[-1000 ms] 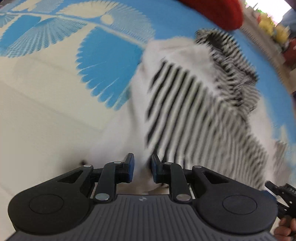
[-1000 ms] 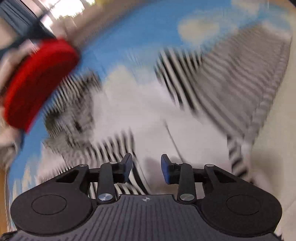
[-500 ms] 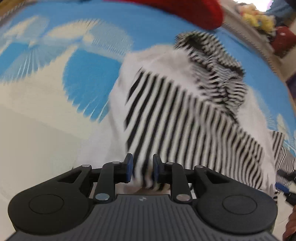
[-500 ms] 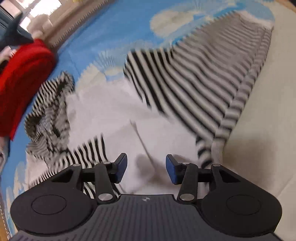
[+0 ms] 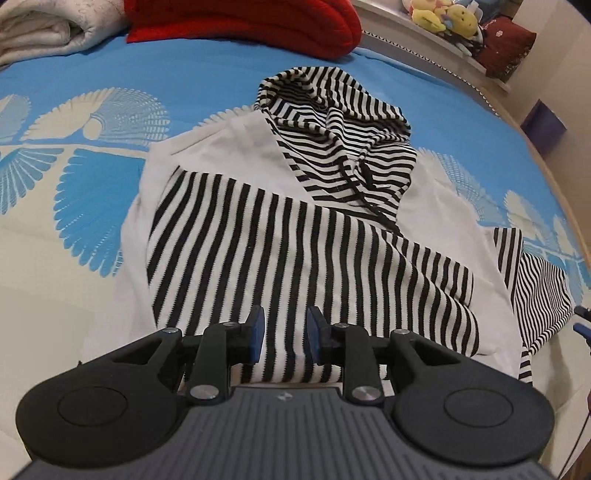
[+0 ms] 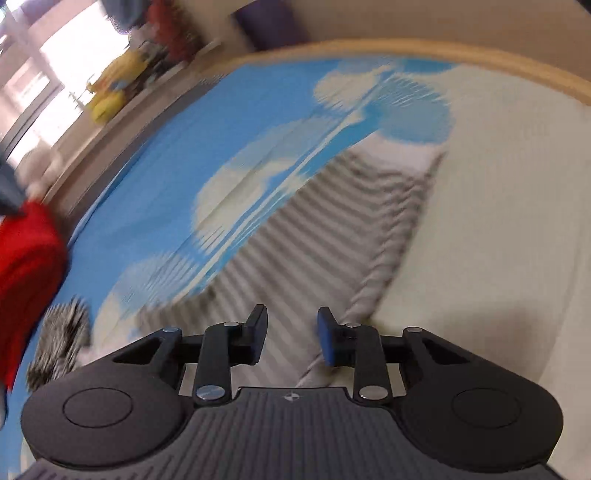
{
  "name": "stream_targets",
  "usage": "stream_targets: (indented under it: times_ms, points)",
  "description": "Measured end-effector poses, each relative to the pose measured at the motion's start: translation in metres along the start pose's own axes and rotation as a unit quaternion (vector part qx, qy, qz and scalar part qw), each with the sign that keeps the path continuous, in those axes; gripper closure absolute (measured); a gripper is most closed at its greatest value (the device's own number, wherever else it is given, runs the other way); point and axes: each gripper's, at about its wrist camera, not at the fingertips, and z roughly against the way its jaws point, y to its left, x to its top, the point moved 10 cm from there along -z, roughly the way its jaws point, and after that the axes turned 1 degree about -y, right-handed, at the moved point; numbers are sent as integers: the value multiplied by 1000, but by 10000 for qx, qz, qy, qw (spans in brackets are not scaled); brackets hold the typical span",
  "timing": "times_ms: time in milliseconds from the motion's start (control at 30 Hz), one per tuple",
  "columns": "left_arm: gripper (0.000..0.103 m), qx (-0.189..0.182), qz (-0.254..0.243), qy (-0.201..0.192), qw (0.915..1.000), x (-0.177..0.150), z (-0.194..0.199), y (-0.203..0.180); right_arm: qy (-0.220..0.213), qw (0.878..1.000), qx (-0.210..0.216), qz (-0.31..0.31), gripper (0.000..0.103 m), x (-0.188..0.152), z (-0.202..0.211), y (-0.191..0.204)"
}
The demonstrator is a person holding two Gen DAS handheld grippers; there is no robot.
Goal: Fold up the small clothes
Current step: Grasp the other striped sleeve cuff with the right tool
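A bed (image 5: pixel 207 74) with a blue and cream leaf-print cover fills both views. On it lies a black-and-white striped hoodie (image 5: pixel 288 236), one sleeve folded across its white chest, its hood (image 5: pixel 332 122) toward a red cushion (image 5: pixel 243 22) and a pale folded blanket (image 5: pixel 40 29) at the bed's far edge. Soft toys (image 5: pixel 443 18) sit on a ledge beyond. The left hand-held gripper (image 5: pixel 283 338) hangs over the folded sleeve, jaws narrowly apart, gripping nothing. The right hand-held gripper (image 6: pixel 291 338) is over the other striped sleeve (image 6: pixel 332 236), blurred, jaws closing, nothing pinched between them.
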Motion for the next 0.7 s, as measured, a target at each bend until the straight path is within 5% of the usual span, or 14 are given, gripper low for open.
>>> stream_targets:
  times_ms: [133,267,567,700]
  points:
    - [76,18,-14,21,10000,0,-5,-2,-320,9980,-381,-390,66,28,-17,-50]
    - [76,-57,41,65,10000,0,-8,-4,-238,9952,-328,-894,61,37,-46,-80]
    - [76,-70,77,7,9999,5,-10,-5,-479,9925,-47,-1122,60,42,-70,-83]
    - [76,-98,56,3,9999,5,-10,-6,-506,9906,-45,-1270,82,45,-70,-89]
